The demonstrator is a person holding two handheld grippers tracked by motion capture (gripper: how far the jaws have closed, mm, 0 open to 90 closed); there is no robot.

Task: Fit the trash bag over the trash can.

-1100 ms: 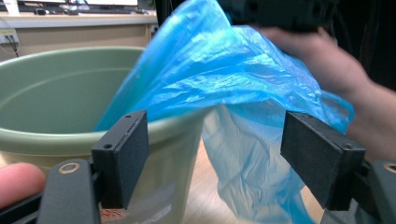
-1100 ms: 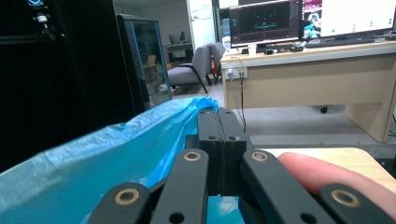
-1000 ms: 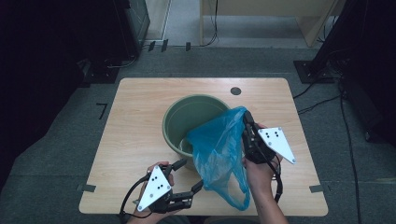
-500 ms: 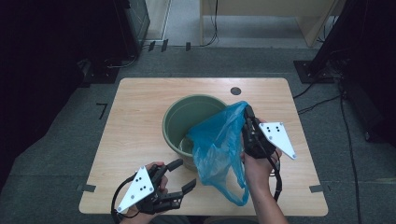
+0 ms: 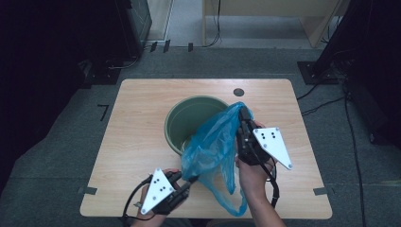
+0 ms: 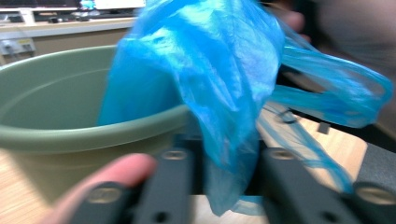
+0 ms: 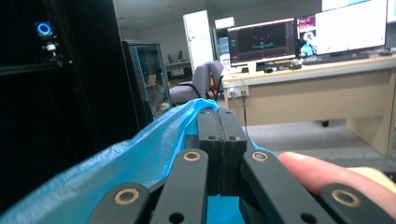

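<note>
A green bucket (image 5: 189, 101) stands mid-table, and a blue plastic bag (image 5: 213, 142) hangs over its near right rim. My right gripper (image 5: 244, 113) holds the bag's top edge up, shut on it; in the right gripper view the jaws (image 7: 220, 114) meet with blue film (image 7: 140, 163) pinched between them. My left gripper (image 5: 190, 180) sits at the table's near edge, touching the bag's lower left corner. Its jaws have just been closing, and the bag (image 6: 210, 70) hangs between them in front of the bucket (image 6: 70, 135).
The wooden table (image 5: 137, 127) has a round cable hole (image 5: 239, 92) at the back right. Dark racks stand to the left and right of it. A desk with monitors (image 7: 303, 37) lies beyond the right gripper.
The left gripper's open jaws came in to the bag's lower corner and closed on it. The right gripper lifted the bag's top a little.
</note>
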